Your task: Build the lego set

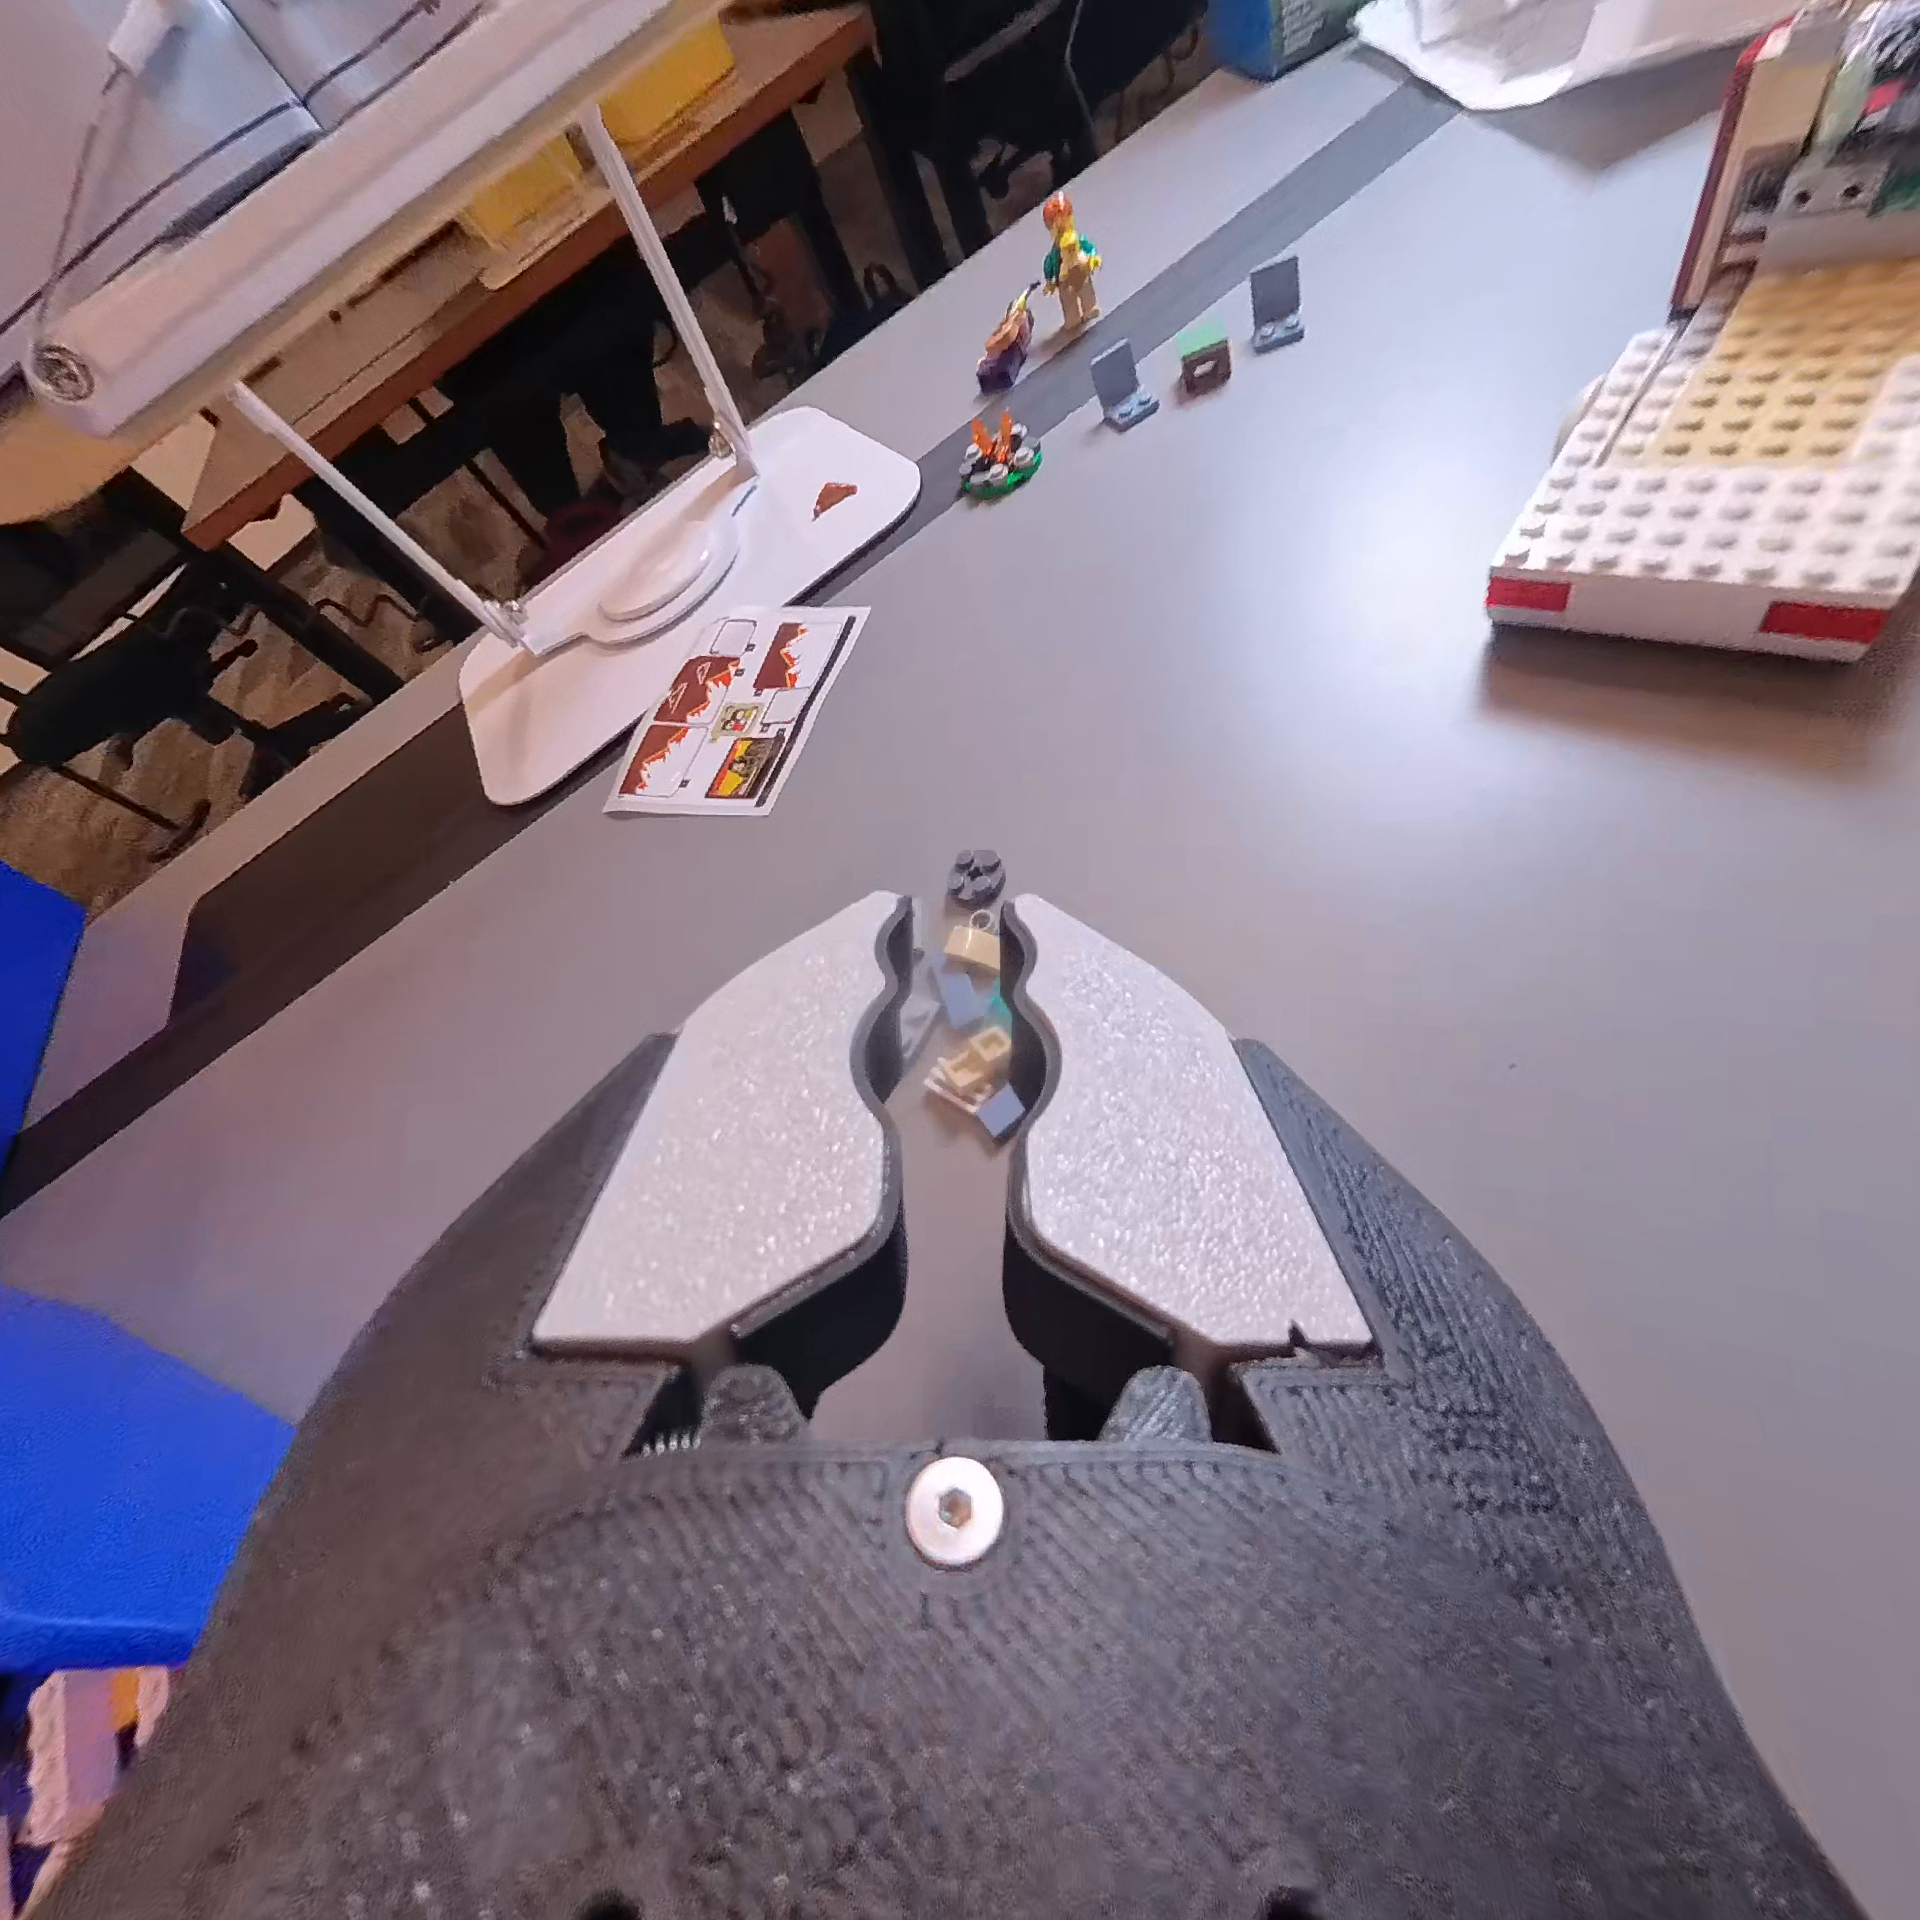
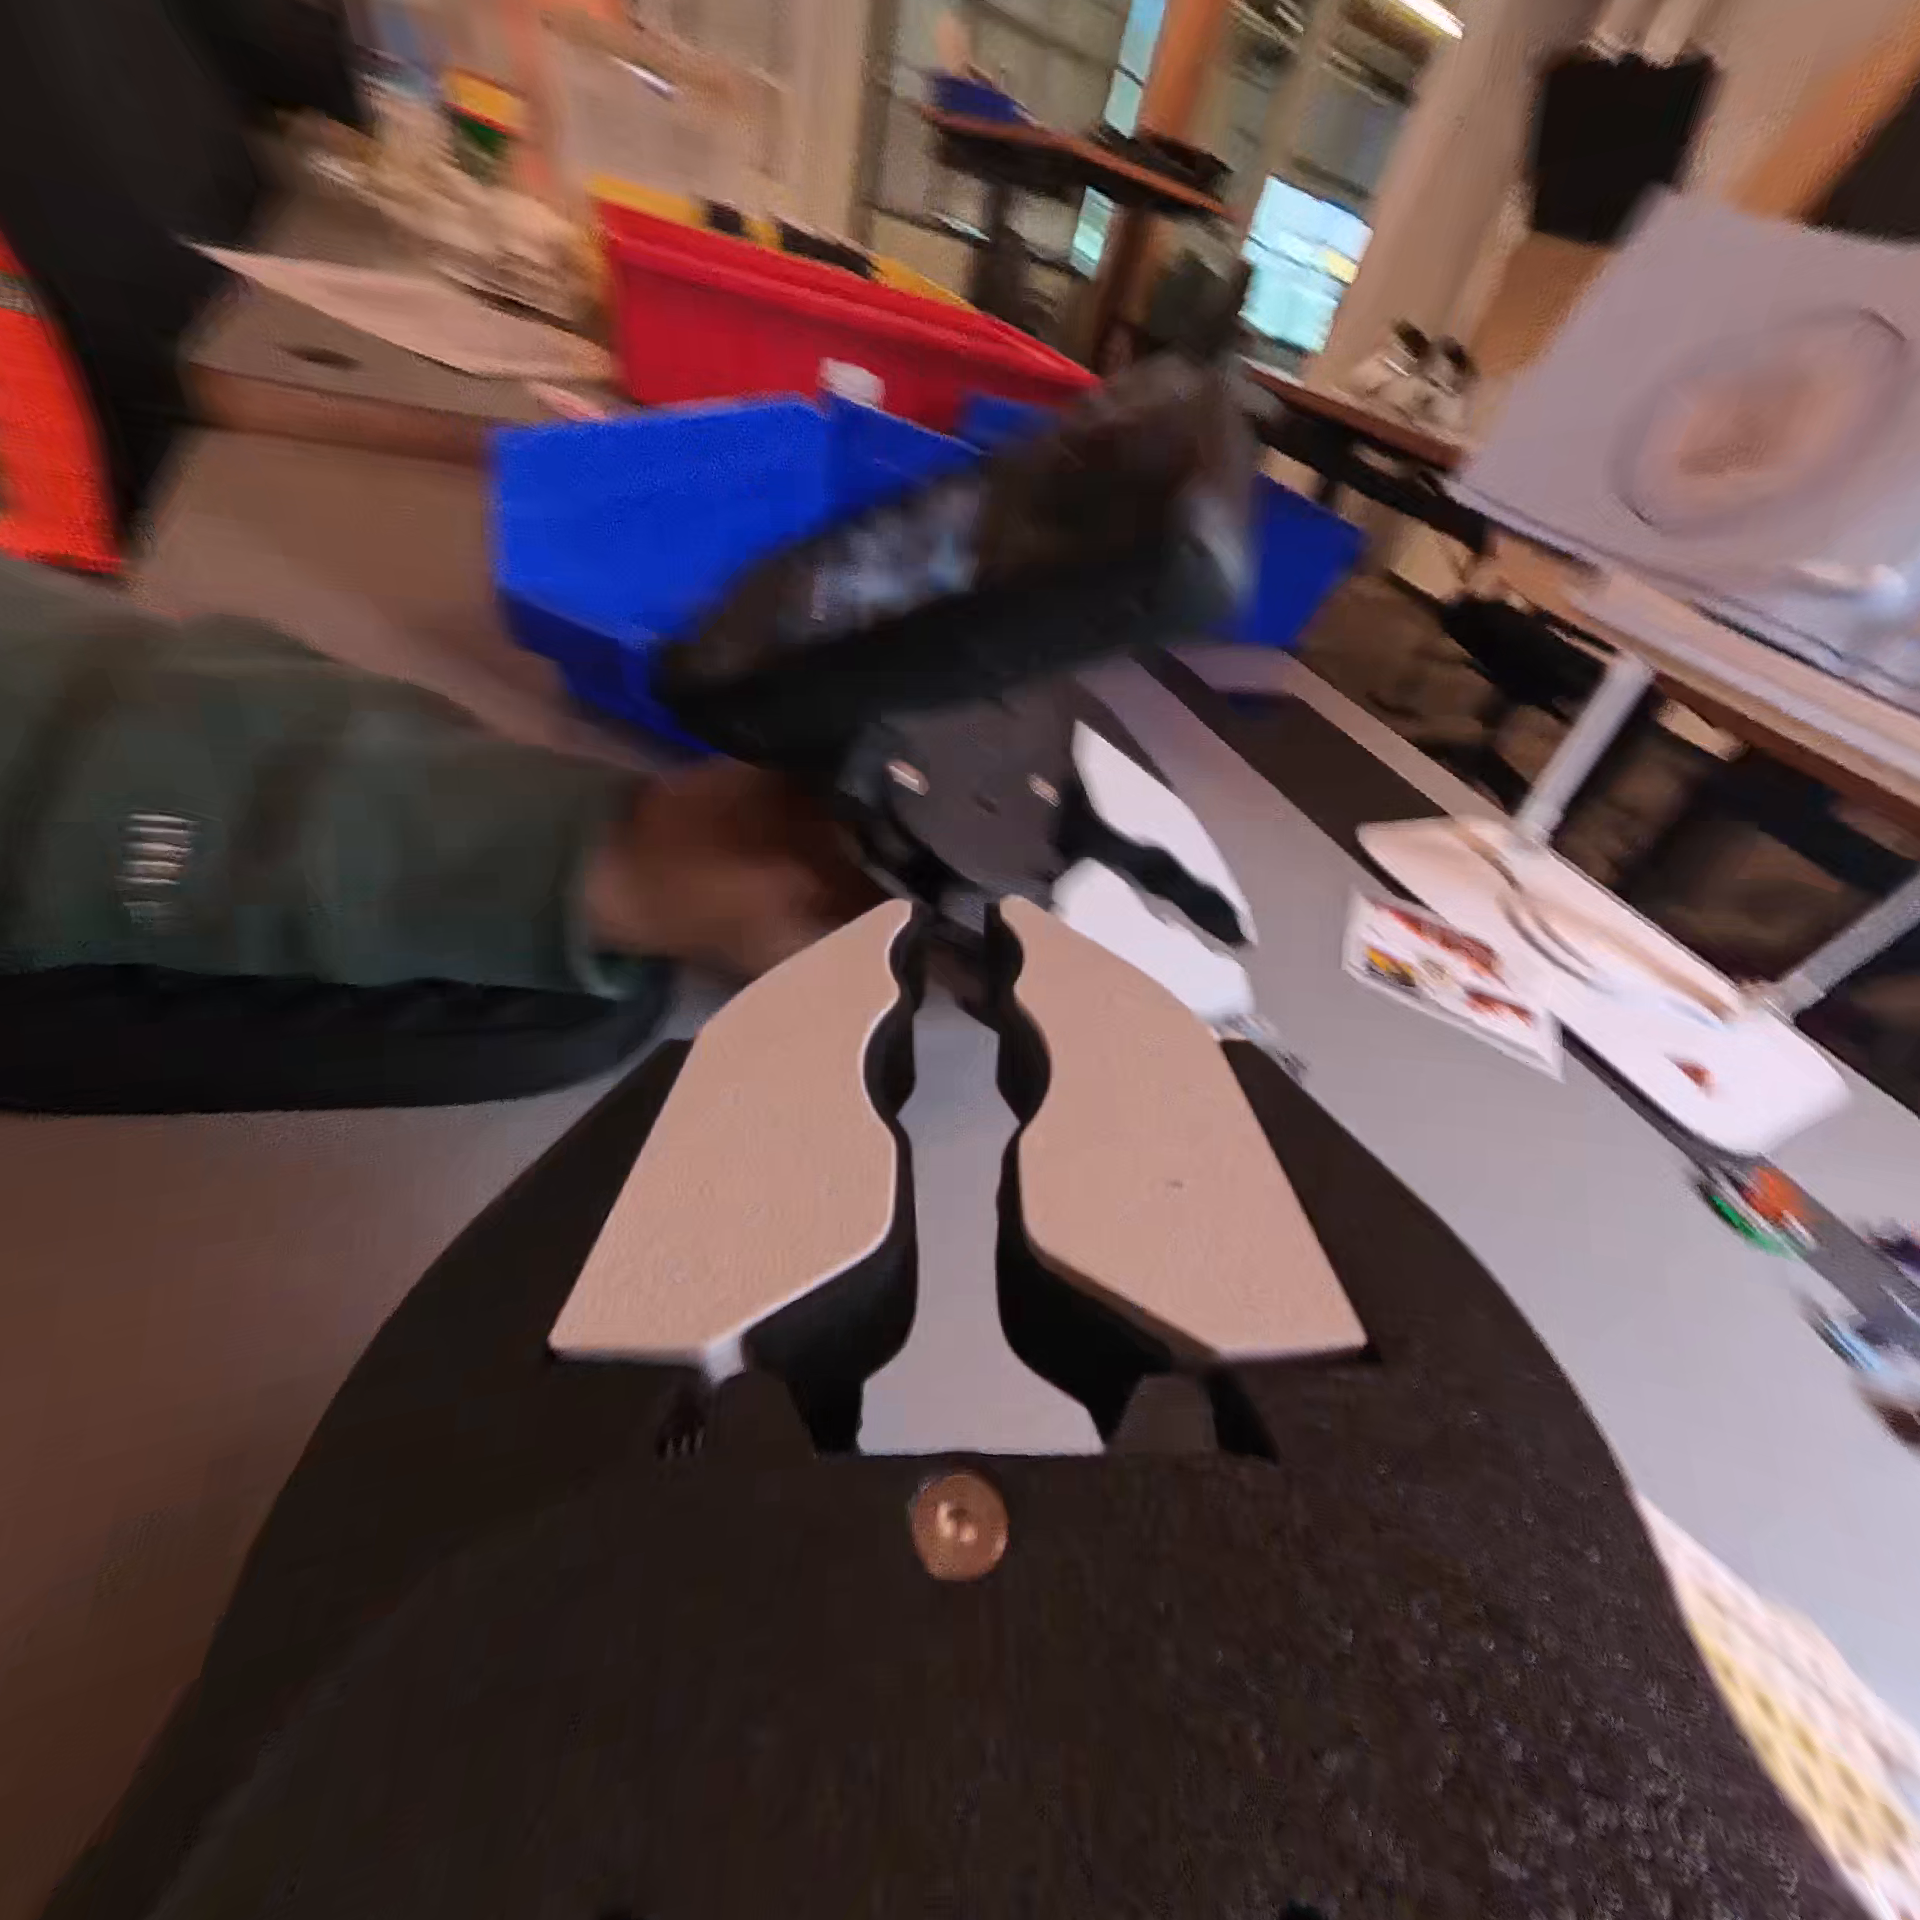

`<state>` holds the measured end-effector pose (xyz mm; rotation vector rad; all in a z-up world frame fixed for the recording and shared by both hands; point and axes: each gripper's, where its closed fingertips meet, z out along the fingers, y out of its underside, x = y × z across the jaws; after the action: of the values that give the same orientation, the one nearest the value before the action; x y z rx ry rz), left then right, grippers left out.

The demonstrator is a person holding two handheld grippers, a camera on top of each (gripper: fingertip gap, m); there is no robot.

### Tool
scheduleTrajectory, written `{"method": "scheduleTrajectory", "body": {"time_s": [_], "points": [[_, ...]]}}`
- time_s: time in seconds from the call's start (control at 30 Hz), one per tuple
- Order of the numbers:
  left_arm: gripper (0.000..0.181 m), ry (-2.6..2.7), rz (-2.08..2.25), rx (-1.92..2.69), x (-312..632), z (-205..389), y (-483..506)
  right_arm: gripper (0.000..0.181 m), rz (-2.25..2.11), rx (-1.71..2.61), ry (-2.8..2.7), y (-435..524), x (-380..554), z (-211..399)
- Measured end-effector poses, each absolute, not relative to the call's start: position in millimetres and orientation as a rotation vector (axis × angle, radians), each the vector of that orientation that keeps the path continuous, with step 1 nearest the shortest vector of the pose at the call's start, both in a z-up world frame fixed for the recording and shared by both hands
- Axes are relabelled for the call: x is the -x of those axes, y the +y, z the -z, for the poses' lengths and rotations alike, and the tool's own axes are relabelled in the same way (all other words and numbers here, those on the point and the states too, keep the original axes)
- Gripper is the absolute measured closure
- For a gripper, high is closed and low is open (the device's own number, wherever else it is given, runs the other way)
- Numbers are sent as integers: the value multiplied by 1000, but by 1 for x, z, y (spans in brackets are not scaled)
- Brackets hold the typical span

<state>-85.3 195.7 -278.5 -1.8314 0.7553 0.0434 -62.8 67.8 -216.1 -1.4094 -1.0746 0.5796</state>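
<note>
Broadly, a grey table [image 1: 1299, 831] fills the left wrist view, and on its far right sits the largest lego piece, a white and tan studded build [image 1: 1704, 499] with red end strips. A white lamp stand [image 1: 665, 613] rests at the table's left edge, a small brown piece lying on its base. Just beside it lies a sticker sheet [image 1: 740, 711]; its print is too small to read. Farther back stand a minifigure [image 1: 1070, 262], a small campfire build [image 1: 1000, 449], two grey bracket pieces and a brown and green cube [image 1: 1205, 366].

The left gripper [image 1: 958, 914] hovers released, its jaws slightly parted above a small heap of tan and blue loose pieces [image 1: 971, 1039], with a dark round plate [image 1: 977, 871] just ahead.

The right wrist view is blurred. The right gripper [image 2: 958, 925] has its jaws slightly parted with nothing between them. Ahead of it are the other gripper, a green sleeve [image 2: 291, 800] and blue bins [image 2: 665, 530] before a red one.
</note>
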Motion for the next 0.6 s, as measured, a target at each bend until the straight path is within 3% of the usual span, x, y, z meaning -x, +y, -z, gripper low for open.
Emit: {"method": "scheduleTrajectory", "body": {"time_s": [0.07,0.2,0.3,0.6], "points": [[166,793,-111,1852,87,287,199,181,-716,1282,-1174,32,85,202],[168,903,-294,1826,83,294,205,181,-698,1304,-1193,22,111,196],[181,973,-404,1770,77,293,209,181,-642,1368,-1180,33,112,204],[181,1001,-480,1740,74,294,215,181,-630,1433,-1137,40,104,212]]}}
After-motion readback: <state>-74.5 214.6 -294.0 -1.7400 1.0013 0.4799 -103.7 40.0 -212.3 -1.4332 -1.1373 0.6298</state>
